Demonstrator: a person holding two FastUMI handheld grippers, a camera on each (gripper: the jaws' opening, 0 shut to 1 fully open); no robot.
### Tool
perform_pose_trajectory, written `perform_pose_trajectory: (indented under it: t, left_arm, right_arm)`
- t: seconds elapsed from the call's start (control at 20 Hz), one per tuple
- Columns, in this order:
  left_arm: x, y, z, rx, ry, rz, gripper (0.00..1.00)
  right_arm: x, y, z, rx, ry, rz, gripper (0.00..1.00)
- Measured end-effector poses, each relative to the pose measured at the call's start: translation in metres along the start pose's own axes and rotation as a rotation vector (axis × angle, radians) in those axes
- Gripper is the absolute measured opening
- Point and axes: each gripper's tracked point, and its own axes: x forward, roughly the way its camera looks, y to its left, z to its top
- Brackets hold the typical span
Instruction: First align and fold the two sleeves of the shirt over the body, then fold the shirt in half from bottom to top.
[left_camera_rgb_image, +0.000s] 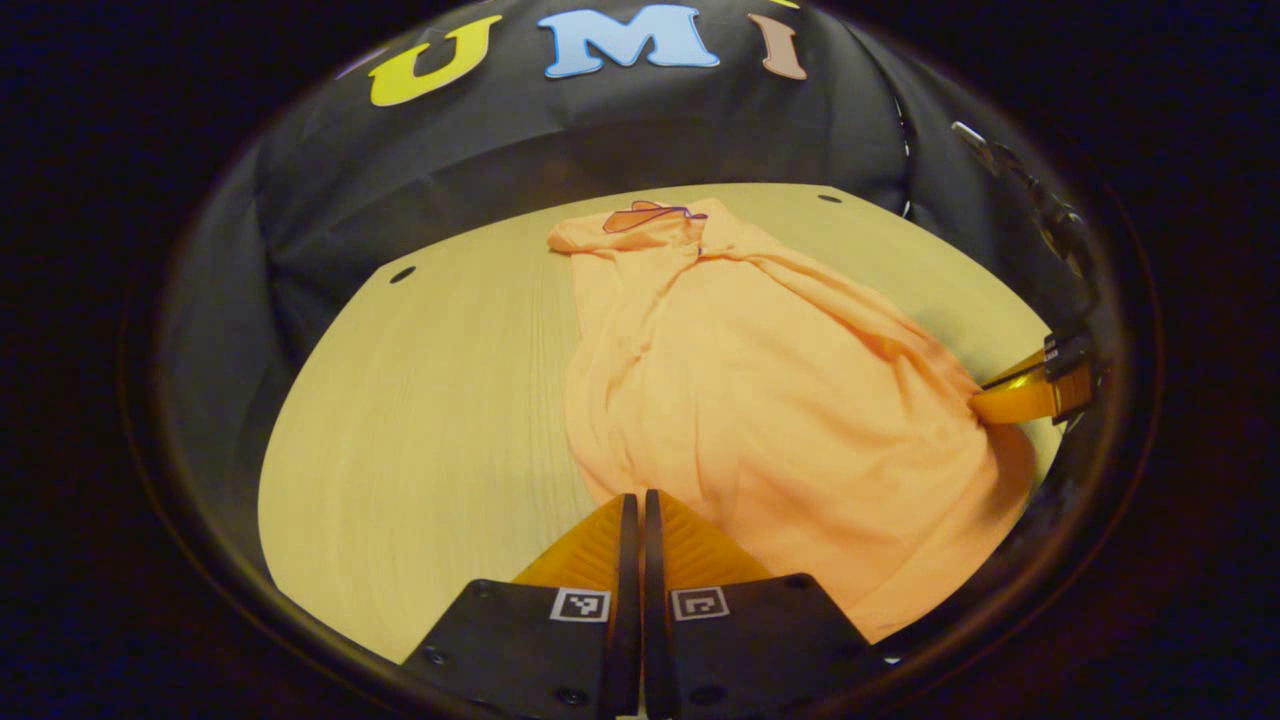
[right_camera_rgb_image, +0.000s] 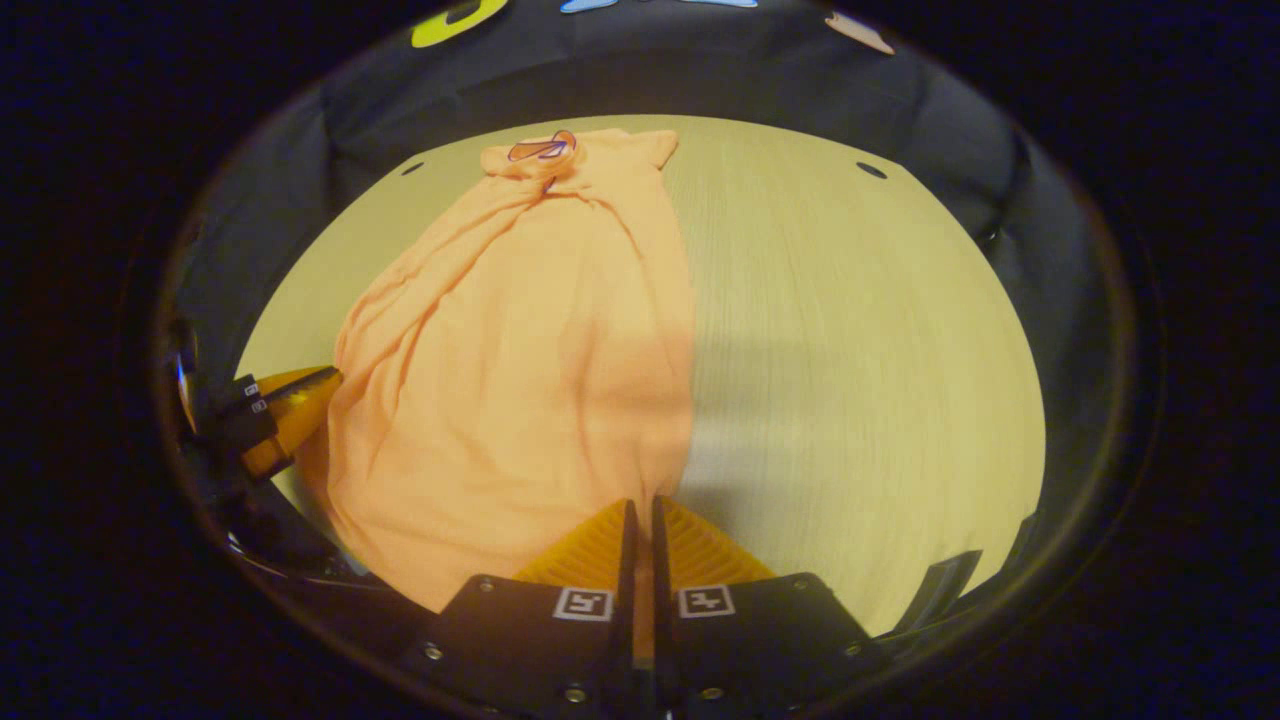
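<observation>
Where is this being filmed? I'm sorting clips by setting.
Probably a recording booth, not a home: black cloth walls in a pale wooden table bearing just an orange shirt, with both grippers at its hem.

Bare pale wood-grain counter (left_camera_rgb_image: 430, 420) lies wide open to the left of the rumpled orange fabric shirt (left_camera_rgb_image: 760, 390), and just as open on its right side. Only the shirt itself and the black cloth wall (left_camera_rgb_image: 600, 140) behind block passage.

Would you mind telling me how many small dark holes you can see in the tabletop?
2 in each view, though the shirt may hide others. Left gripper view: one near the far-left edge, one far right. Right gripper view: far left and far right.
</observation>
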Motion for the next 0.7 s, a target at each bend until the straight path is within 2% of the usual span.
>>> perform_pose_trajectory:
  t: [0.05, 0.2, 0.25, 0.35, 0.55, 0.7]
  left_arm:
    - [0.0, 0.0, 0.0, -0.026, 0.011, 0.0, 0.08]
    - [0.001, 0.001, 0.003, -0.033, 0.024, -0.005, 0.06]
    - [0.001, 0.001, 0.003, -0.039, 0.029, -0.007, 0.06]
    - [0.001, 0.006, 0.008, -0.057, 0.028, 0.001, 0.07]
    - [-0.002, 0.026, 0.033, -0.094, -0.008, 0.028, 0.07]
    - [0.0, 0.04, 0.063, -0.085, -0.048, 0.043, 0.06]
  right_arm:
    - [0.0, 0.001, -0.001, 0.0, 0.005, 0.001, 0.04]
    - [-0.008, 0.001, 0.001, -0.016, 0.006, 0.002, 0.05]
    - [0.0, 0.001, 0.001, -0.02, 0.009, 0.002, 0.0]
    - [0.001, 0.004, 0.004, -0.008, 0.01, 0.019, 0.0]
    - [-0.008, 0.005, 0.029, 0.016, -0.041, 0.044, 0.0]
    - [-0.016, 0.004, 0.061, 0.033, -0.094, 0.059, 0.0]
